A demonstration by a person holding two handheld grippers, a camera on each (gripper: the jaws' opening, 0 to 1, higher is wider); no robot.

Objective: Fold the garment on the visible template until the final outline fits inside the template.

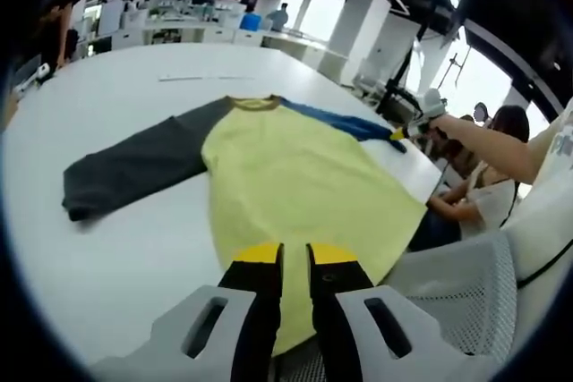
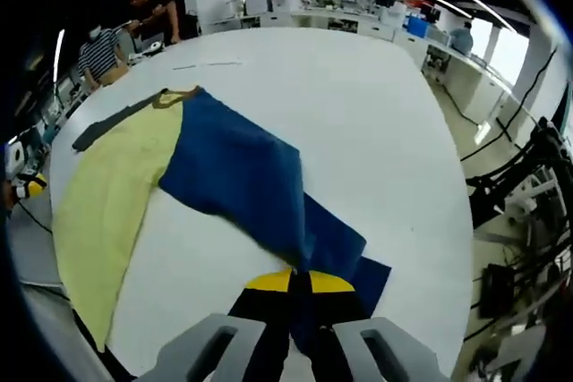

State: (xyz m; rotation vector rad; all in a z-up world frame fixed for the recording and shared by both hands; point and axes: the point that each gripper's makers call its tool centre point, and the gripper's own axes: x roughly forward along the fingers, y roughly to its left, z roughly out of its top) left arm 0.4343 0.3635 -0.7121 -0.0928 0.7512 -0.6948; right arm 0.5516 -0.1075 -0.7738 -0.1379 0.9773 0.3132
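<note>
A long-sleeved garment lies flat on the white table. Its body is yellow, one sleeve is dark grey and the other sleeve is blue. My left gripper is shut on the yellow hem at the near table edge. My right gripper is shut on the cuff end of the blue sleeve, which is stretched out from the shoulder. In the left gripper view the right gripper shows at the far side, gripped by a hand, with the blue sleeve running to it.
A thin strip of marks lies on the table beyond the collar. A white mesh chair and seated people are close to the table edge. More people sit at the far side. Cables and stands crowd the floor.
</note>
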